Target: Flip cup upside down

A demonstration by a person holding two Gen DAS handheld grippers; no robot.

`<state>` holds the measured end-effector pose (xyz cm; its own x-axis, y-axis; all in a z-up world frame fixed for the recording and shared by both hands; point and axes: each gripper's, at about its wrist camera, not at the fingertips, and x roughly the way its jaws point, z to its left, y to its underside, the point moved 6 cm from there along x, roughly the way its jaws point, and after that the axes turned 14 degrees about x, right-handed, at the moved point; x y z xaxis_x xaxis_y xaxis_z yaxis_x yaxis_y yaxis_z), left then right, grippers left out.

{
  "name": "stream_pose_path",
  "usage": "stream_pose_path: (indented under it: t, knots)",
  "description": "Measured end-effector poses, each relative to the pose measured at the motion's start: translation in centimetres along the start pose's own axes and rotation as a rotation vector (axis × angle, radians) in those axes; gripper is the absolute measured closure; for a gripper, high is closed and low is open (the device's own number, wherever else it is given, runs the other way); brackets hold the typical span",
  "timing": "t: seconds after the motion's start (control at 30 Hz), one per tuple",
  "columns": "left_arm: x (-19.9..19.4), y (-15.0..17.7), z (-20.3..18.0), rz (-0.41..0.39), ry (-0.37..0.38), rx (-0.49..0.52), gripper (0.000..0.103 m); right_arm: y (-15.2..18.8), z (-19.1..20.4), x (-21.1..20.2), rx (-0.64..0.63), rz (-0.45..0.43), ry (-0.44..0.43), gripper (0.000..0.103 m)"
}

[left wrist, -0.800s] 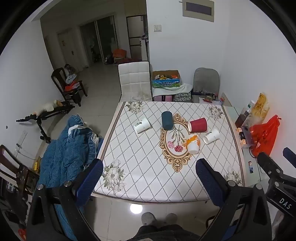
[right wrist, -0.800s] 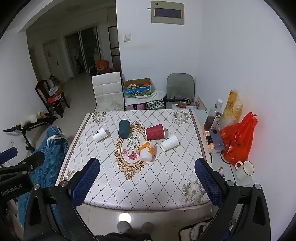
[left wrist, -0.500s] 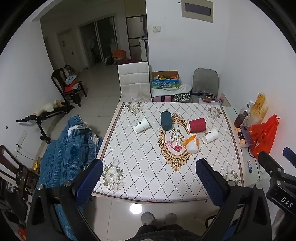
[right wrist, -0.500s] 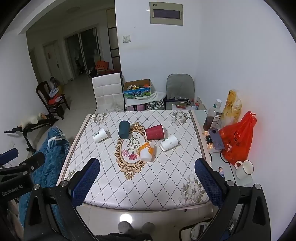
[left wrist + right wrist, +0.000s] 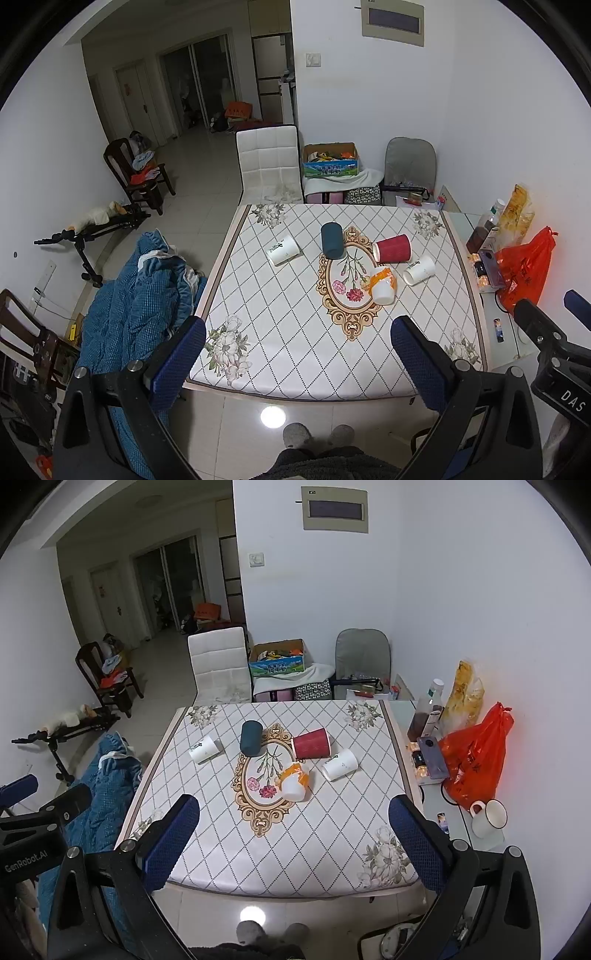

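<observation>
Several cups lie on their sides on the patterned table (image 5: 288, 354): a white paper cup (image 5: 282, 250) at the left, a dark blue cup (image 5: 332, 240), a red cup (image 5: 392, 248), an orange-and-white cup (image 5: 383, 285) and another white paper cup (image 5: 419, 270) at the right. In the right wrist view they are the white cup (image 5: 204, 748), the blue cup (image 5: 250, 737), the red cup (image 5: 311, 743), the orange cup (image 5: 294, 782) and the white cup (image 5: 340, 764). My left gripper (image 5: 298, 358) and right gripper (image 5: 293, 834) are open and empty, high above the table's near edge.
A side shelf at the right holds bottles, a phone, a red plastic bag (image 5: 476, 760) and a white mug (image 5: 487, 818). A white chair (image 5: 267, 166) stands at the far edge. A blue quilt (image 5: 129, 306) lies to the left of the table.
Both views have shifted very slightly; the cups have not moved and both grippers stay open.
</observation>
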<state>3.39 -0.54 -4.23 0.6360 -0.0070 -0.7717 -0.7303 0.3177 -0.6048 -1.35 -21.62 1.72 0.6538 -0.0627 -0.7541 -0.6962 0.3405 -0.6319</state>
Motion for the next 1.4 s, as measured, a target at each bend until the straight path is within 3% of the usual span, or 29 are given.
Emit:
stream_pose_path:
  t: [1.4]
  knots:
    - [-1.9,-0.3,-0.1,-0.012,-0.015,0.007,0.000,0.6,0.3,-1.2,0.005,0.000,-0.011,0.000]
